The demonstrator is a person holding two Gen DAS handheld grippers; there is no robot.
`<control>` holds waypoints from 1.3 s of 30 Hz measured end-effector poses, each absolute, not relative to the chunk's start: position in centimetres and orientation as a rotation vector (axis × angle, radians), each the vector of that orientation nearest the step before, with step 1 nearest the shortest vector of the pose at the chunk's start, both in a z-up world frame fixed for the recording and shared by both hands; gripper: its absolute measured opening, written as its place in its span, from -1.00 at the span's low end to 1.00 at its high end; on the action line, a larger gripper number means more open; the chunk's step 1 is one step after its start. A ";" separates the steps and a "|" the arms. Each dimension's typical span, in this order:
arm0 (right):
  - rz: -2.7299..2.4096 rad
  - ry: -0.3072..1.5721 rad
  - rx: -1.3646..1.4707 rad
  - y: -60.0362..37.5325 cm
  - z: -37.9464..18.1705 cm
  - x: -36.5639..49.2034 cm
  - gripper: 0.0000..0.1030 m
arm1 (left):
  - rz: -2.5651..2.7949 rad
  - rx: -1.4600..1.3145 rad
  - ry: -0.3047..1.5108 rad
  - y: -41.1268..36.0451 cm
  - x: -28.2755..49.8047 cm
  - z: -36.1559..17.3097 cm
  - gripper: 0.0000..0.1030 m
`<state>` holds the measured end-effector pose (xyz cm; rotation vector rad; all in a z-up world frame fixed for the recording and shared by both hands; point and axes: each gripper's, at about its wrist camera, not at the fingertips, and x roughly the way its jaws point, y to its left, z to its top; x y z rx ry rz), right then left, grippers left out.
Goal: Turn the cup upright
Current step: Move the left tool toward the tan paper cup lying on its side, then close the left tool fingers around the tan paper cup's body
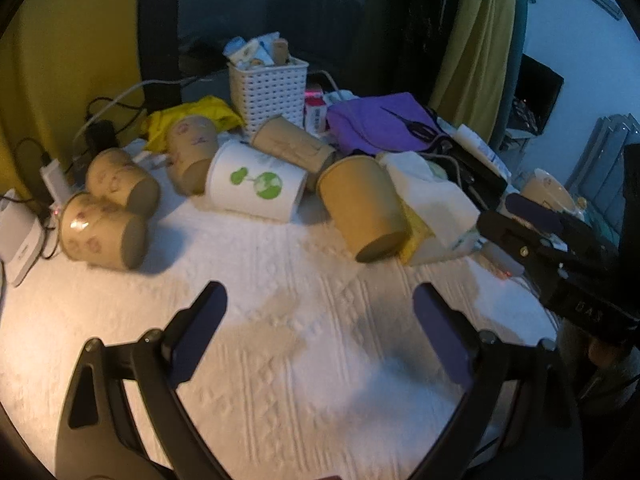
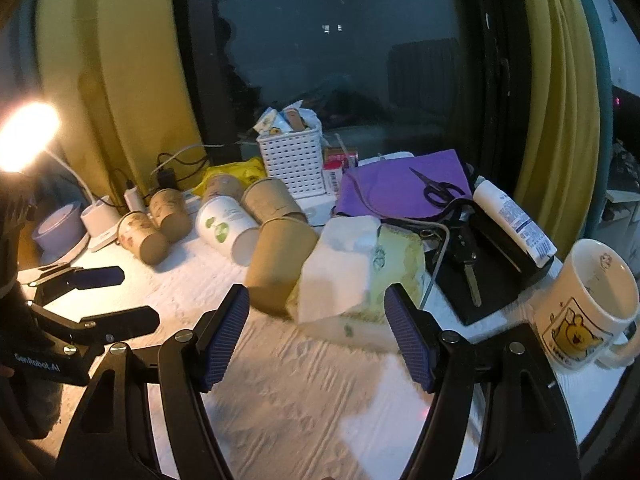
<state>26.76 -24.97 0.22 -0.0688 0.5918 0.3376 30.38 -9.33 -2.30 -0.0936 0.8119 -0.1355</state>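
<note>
- Several paper cups are lying tipped over on the white textured cloth; none is standing upright yet, so the flip is not started.
- Nearest candidate is looking like the plain brown cup, lying on its side just beside the tissue pack, touching or nearly touching it.
- Its long axis is running roughly toward the cameras: closed base is facing the left gripper, open mouth is pointing away toward the clutter at the back.
- In the right wrist view the same brown cup is sitting ahead and left of the right gripper's gap, pressed against the tissue pack.
- The white cup with green print is lying next to it, also on its side, axis slanting across the cloth; four more brownish printed cups are lying further left and behind.
- Left gripper is hovering over bare cloth, fingers spread wide, holding nothing.
- Right gripper is likewise spread wide and empty, aiming at the tissue pack.
- Step in hand, as a judgement: approach, cup not yet picked.
- Next move is probably calling for closing across the brown cup's side wall, then rotating so the mouth ends up on top.
- Risk: thin paper wall is likely crushing under a hard squeeze; tissue pack is crowding one side.
- Upright mug with cartoon bear is standing at far right, well apart.
</note>
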 end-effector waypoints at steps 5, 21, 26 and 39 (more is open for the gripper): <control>0.337 0.596 -0.062 -25.5 -0.2 28.6 0.42 | -0.150 -0.092 0.829 -9.8 33.2 -3.2 0.85; 0.327 0.592 -0.045 -26.4 -0.1 31.6 0.42 | -0.236 -0.163 0.865 -11.7 39.5 -4.3 0.84; 0.314 0.588 -0.050 -26.6 0.1 31.8 0.42 | -0.258 -0.201 0.922 -11.8 40.6 -5.4 0.60; 0.299 0.601 -0.047 -26.8 0.1 31.3 0.42 | -0.309 -0.282 1.011 -11.4 41.6 -7.3 0.14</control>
